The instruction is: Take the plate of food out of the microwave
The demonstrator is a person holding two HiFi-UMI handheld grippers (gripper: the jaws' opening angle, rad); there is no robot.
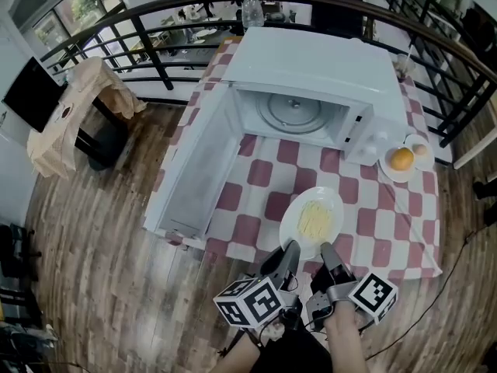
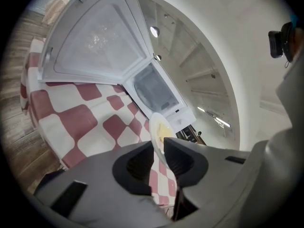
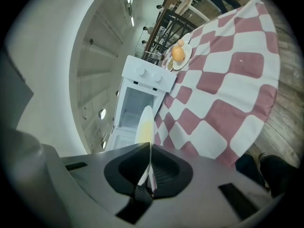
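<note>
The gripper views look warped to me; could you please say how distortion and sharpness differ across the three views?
Head view: mild barrel bend, the railing bows, the plate is sharp. Left gripper view: strong fisheye, black corners, the microwave leans. Right gripper view: same fisheye; the tablecloth bulges.

no legible text, brand or number anywhere, only black-and-white square patterns on the left marker cube (image 1: 248,301) and right marker cube (image 1: 374,295), bottle (image 1: 251,10) label too small to read
</note>
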